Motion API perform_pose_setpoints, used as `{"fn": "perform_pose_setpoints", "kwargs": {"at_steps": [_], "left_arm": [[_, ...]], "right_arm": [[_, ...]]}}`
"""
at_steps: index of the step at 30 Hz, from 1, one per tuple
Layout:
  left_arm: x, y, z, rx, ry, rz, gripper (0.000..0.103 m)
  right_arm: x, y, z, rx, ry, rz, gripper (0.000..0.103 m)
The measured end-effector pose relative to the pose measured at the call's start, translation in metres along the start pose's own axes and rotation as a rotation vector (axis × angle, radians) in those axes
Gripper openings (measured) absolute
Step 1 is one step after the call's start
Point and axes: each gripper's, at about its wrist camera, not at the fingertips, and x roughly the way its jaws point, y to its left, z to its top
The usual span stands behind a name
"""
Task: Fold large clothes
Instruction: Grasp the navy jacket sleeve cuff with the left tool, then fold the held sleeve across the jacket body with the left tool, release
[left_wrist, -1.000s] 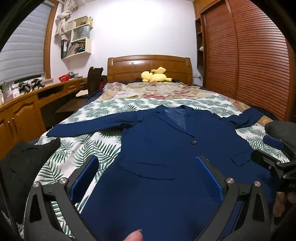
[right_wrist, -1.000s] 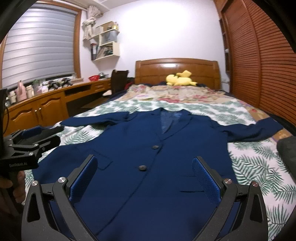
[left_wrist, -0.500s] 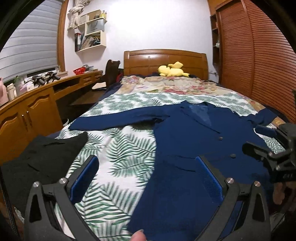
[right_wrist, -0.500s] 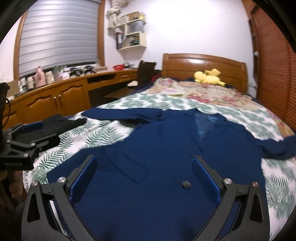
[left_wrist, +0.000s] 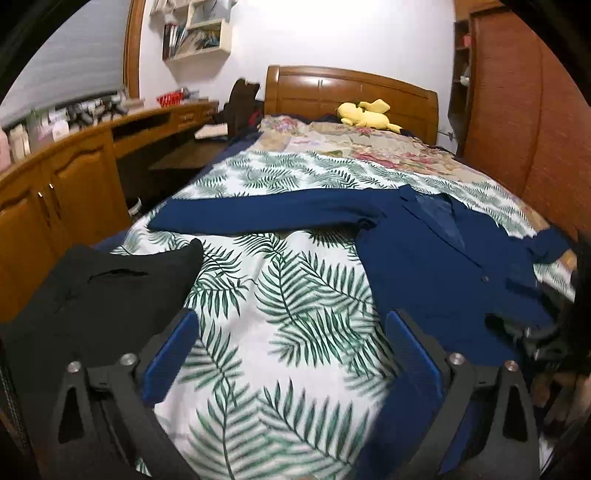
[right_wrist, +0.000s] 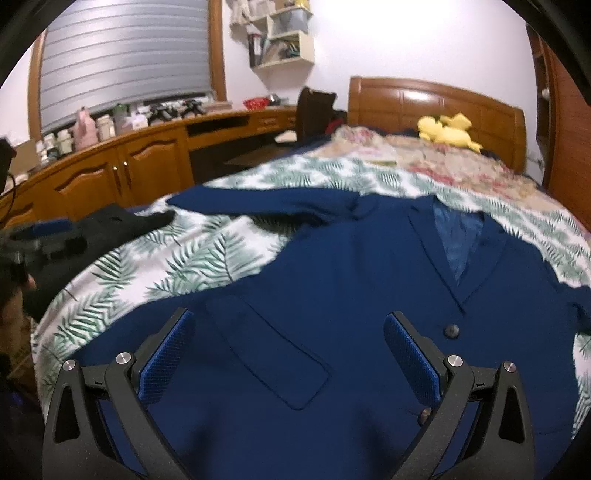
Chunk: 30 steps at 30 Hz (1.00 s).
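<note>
- On the bed's leaf-print sheet (left_wrist: 295, 295) lies the navy jacket (right_wrist: 332, 288), front up, one sleeve stretched toward the wooden counter (right_wrist: 110, 177).
- Left tongs (left_wrist: 291, 350) hang spread above bare sheet, gripping nothing.
- Right tongs (right_wrist: 288, 354) hang spread above the jacket's pocket flap (right_wrist: 280, 362).
- Beside the sleeve's end sits a black garment (left_wrist: 103, 288).

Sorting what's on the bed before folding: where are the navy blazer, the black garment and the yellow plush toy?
navy blazer (right_wrist: 332, 280): right wrist view, chest panel.
black garment (left_wrist: 107, 291): left wrist view, middle.
yellow plush toy (left_wrist: 364, 114): left wrist view, body.
</note>
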Motion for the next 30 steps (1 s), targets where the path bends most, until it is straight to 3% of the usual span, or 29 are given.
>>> {"fn": "perform_pose_setpoints", "kwargs": {"at_steps": [10,19,30], "left_arm": [[0.083,0.019,0.049,0.002,0.050,0.000,0.095],[0.175,0.050,0.080,-0.190,0.129,-0.024,0.079],[0.243,0.084,0.086,-0.400,0.233,0.004,0.069]], "right_arm": [[0.027,-0.004,-0.013,0.013,0.073,0.000,0.103],[0.035,-0.005,-0.015,0.015,0.095,-0.003,0.103],[0.038,-0.005,-0.016,0.026,0.102,-0.004,0.103]]}}
